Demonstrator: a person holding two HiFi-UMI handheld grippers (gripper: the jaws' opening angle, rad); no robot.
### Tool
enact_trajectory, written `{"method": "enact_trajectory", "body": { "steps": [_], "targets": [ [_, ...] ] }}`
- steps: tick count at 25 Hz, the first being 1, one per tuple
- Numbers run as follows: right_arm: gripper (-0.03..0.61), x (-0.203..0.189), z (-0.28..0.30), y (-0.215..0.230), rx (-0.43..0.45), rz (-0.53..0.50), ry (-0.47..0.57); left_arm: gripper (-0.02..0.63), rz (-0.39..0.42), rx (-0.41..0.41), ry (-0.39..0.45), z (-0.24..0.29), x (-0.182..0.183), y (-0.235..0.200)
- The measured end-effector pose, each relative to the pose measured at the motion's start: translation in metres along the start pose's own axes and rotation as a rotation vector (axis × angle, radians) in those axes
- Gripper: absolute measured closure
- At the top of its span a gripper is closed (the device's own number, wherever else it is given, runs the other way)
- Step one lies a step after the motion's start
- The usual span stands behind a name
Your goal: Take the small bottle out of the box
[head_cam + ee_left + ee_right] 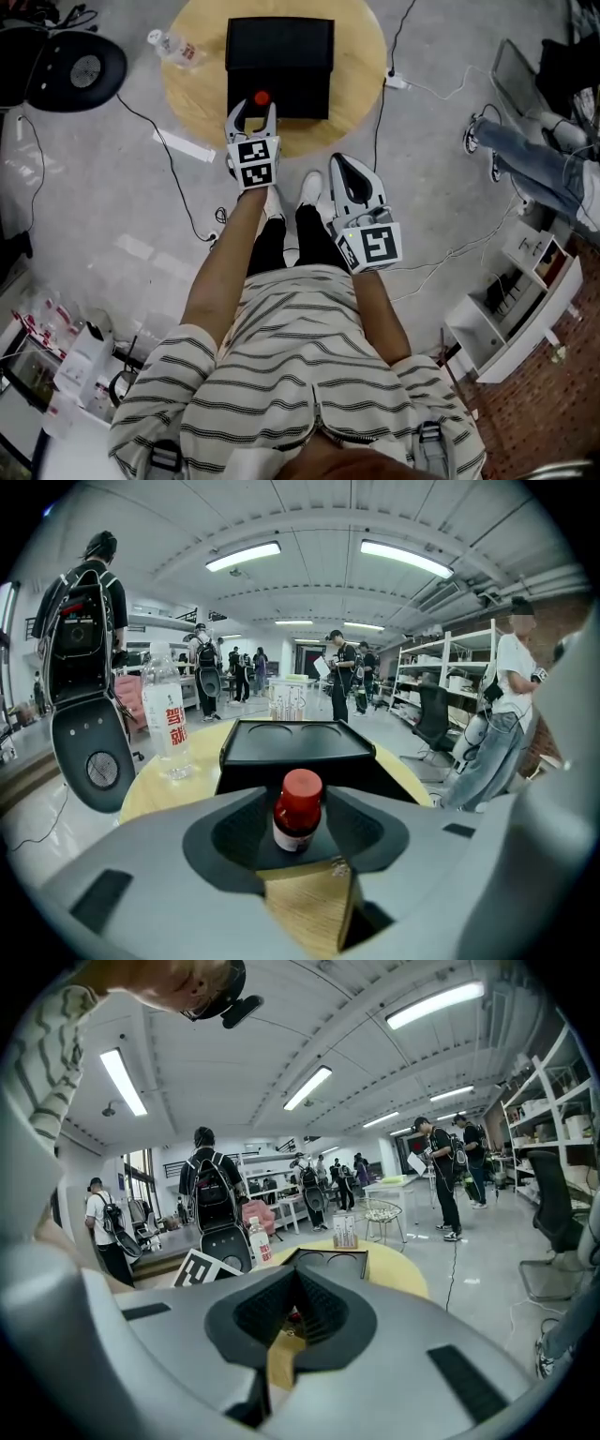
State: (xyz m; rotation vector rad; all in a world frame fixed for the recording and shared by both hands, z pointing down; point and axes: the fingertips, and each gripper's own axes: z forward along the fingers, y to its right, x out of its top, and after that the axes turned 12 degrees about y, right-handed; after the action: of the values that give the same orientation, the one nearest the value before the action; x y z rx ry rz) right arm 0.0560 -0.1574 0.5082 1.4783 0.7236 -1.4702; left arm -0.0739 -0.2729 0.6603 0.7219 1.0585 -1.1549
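- Both jaws of your right gripper (341, 165) stood together on nothing, nearest you, short of the table's (366, 66) near edge.
- Your left gripper (253, 112) stood wide open around the small bottle (298, 810), its pads clear of it.
- That bottle stood upright at the near edge, just before the box (279, 56). Backing straight out, level, would have spared it a knock.
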Motion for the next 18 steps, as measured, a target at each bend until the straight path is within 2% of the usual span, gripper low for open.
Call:
{"method": "enact_trajectory", "body": {
  "steps": [12,18],
  "targets": [
    [0.56,-0.005,-0.004,0.006,-0.013,0.002,-0.01,0.43,0.033,-0.016,-0.025,0.017,-0.009,0.004],
    [0.56,-0.004,-0.007,0.009,-0.016,-0.01,-0.004,0.459,0.047,-0.03,-0.018,0.014,-0.004,0.002]
  ]
}}
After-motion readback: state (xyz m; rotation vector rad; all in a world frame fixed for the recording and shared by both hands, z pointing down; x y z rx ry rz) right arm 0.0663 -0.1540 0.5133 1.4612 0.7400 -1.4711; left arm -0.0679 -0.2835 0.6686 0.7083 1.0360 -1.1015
